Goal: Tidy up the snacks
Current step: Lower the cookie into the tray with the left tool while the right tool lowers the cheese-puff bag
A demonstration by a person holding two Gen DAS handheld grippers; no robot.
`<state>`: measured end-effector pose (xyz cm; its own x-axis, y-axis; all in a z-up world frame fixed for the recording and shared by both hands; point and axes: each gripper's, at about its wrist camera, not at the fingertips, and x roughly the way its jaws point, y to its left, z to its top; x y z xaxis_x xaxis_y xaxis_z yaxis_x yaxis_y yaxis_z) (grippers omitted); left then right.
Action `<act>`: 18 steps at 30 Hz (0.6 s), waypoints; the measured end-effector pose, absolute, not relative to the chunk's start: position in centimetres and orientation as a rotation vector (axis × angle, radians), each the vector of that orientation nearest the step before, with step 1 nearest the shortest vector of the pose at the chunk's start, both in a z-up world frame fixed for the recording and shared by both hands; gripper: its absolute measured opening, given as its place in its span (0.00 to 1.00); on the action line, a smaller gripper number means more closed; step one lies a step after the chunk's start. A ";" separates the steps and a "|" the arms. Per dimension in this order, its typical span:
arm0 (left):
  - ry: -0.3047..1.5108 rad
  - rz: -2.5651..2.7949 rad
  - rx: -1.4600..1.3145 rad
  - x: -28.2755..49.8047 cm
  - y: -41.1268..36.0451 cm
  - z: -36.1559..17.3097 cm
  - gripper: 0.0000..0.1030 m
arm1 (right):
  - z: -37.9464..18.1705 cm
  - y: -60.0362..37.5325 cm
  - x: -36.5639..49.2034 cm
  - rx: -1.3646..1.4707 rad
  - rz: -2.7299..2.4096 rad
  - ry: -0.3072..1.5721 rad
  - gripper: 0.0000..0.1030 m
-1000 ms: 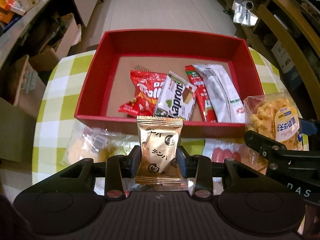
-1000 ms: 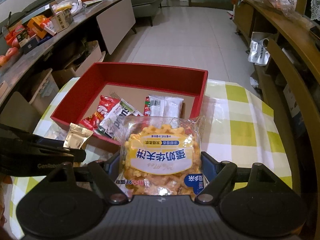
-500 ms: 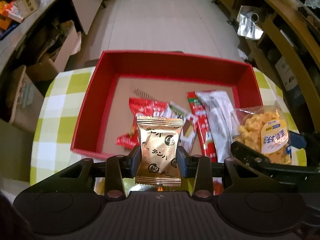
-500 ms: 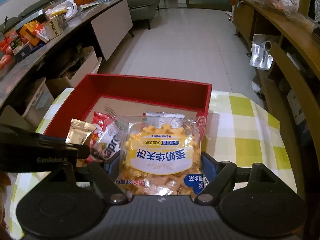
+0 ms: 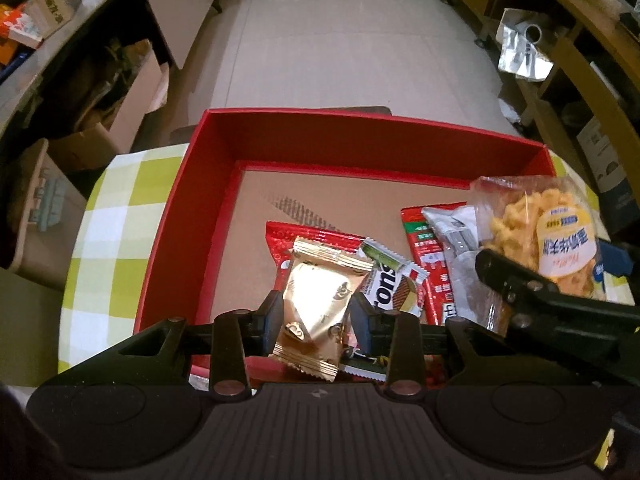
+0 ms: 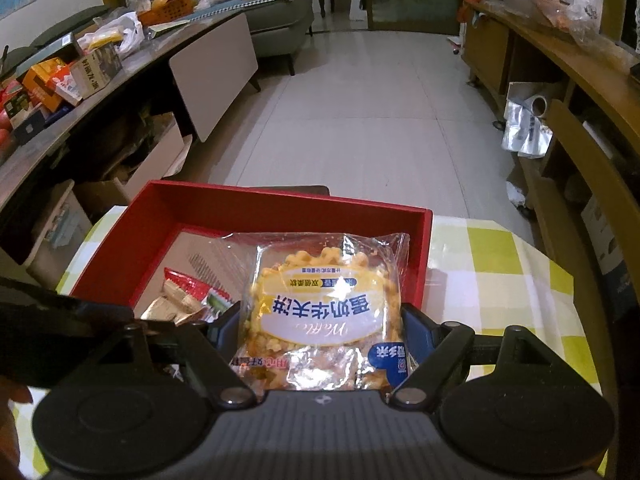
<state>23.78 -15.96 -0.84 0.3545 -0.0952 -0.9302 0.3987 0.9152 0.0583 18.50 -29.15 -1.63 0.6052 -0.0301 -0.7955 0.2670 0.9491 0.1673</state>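
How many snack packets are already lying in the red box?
4 visible: red packet, green-and-white wafer packet, red-and-green packet, silver packet, side by side in the red box. Both grippers' held packets may hide more.

a home living room; a grey sofa [image 6: 280, 20] stands at the far end of a pale tiled floor [image 6: 360, 112]; a long cluttered sideboard [image 6: 120, 64] runs along one wall and wooden shelving [image 6: 560, 80] along the other; a green-and-white checked tablecloth [image 6: 500, 264] covers the near table.
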 end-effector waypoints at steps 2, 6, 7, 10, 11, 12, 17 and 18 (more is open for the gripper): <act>1.174 -0.320 0.299 23.9 -15.9 -1.1 0.44 | -2.0 -29.0 18.8 0.273 -0.173 0.910 0.83; 1.182 -0.303 0.296 24.1 -15.7 -1.3 0.47 | -2.6 -28.7 19.1 0.254 -0.161 0.927 0.84; 1.183 -0.298 0.297 24.1 -15.6 -1.3 0.48 | -2.6 -28.7 19.1 0.254 -0.161 0.925 0.84; 1.186 -0.291 0.291 24.3 -15.5 -1.3 0.53 | -2.7 -28.8 19.2 0.254 -0.162 0.919 0.84; 1.185 -0.288 0.289 24.3 -15.4 -1.3 0.53 | -2.7 -28.8 19.2 0.252 -0.160 0.914 0.84; 1.182 -0.288 0.292 24.3 -15.4 -1.3 0.54 | -2.7 -28.7 19.2 0.248 -0.157 0.913 0.84; 1.172 -0.272 0.293 24.4 -15.1 -1.1 0.62 | -2.8 -28.7 19.4 0.250 -0.164 0.903 0.86; 1.172 -0.276 0.289 24.4 -15.0 -1.0 0.62 | -2.7 -28.7 19.3 0.255 -0.165 0.894 0.86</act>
<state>24.40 -15.03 -1.03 0.3632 -0.0620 -0.9296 0.3597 0.9298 0.0785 19.34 -28.75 -2.66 0.6168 -0.0362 -0.7863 0.2473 0.9573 0.1499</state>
